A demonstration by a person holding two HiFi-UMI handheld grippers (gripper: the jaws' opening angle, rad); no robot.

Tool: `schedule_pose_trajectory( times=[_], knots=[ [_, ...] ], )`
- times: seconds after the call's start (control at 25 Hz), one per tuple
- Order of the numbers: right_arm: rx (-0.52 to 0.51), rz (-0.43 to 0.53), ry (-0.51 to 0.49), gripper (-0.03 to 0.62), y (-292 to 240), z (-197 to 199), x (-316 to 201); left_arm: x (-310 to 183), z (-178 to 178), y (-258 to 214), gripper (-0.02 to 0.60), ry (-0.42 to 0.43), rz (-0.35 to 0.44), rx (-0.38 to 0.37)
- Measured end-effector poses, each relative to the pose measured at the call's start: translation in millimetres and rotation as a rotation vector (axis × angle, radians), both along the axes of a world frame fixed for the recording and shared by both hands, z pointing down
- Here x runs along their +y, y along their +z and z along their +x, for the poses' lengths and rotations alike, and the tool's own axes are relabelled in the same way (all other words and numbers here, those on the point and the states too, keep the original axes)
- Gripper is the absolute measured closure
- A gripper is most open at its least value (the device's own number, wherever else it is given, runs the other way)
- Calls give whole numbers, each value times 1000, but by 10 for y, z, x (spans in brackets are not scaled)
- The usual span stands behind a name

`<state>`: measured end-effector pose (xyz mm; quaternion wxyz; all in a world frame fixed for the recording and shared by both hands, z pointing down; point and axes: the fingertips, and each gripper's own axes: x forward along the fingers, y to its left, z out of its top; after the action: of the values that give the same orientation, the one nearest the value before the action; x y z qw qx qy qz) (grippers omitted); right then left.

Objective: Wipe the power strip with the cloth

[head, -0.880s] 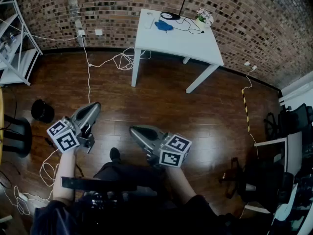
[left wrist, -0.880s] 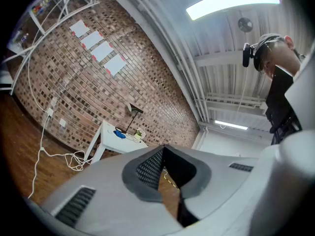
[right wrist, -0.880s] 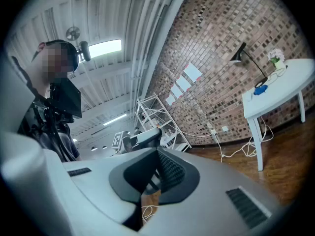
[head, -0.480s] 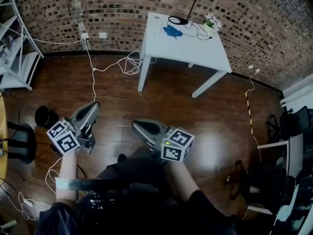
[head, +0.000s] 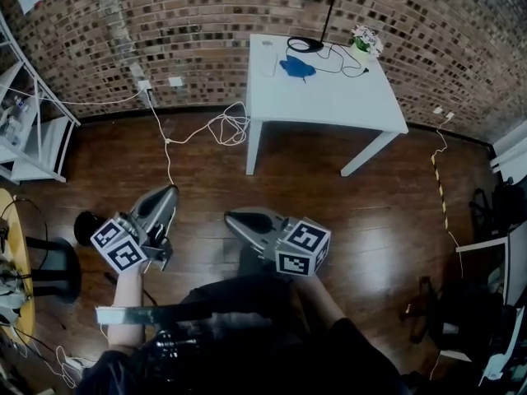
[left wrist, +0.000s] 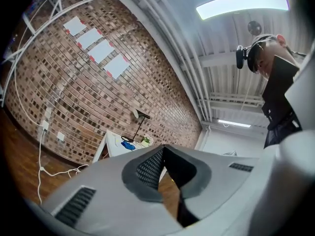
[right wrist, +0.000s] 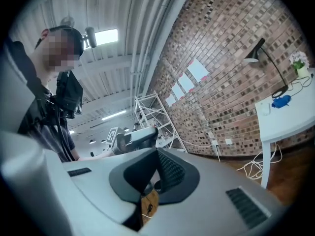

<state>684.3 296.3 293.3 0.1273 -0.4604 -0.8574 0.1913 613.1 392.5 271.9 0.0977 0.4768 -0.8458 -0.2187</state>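
Observation:
A white table [head: 333,97] stands against the brick wall, far ahead of me. On it lie a blue cloth [head: 296,67] and a white power strip [head: 267,54]. Both grippers are held level in front of my body, well short of the table. My left gripper [head: 170,191] is shut with nothing in it. So is my right gripper [head: 230,217]. The cloth [left wrist: 128,145] is tiny in the left gripper view, beyond the shut left gripper [left wrist: 164,148]. The right gripper view shows the cloth [right wrist: 281,102] and table [right wrist: 288,119] at the right, past the shut right gripper [right wrist: 157,152].
A black desk lamp [head: 317,11] and a small potted plant [head: 366,39] share the tabletop. White cables [head: 216,127] lie coiled on the wooden floor by the table's left leg. A metal shelf [head: 29,134] stands at the left and office chairs [head: 494,245] at the right.
In the head view the table has shifted right and lower in the picture as I moved. Both grippers stay shut in front of me, the left a little lower in the picture.

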Motion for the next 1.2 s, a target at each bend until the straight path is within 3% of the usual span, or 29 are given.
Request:
schedule_pose_trajectory(
  times=[0.2, 0.44, 0.8, 1.0, 1.2],
  knots=[
    [10, -51, -47, 608, 13, -761, -388, -533, -743, 92, 592, 23, -44, 35],
    [-36, 43, -48, 608, 94, -1656, -1021, -1226, -1580, 88, 592, 44, -85, 37],
    [-84, 189, -51, 608, 202, -2592, -1316, -1539, -2517, -27, 592, 39, -135, 1],
    [-81, 196, 20, 608, 191, -3014, -1368, -1673, -2983, -3, 592, 124, -136, -16],
    [-117, 258, 143, 608, 133, -3514, -1348, -1757, -3586, -18, 592, 256, -86, -46]
  ],
)
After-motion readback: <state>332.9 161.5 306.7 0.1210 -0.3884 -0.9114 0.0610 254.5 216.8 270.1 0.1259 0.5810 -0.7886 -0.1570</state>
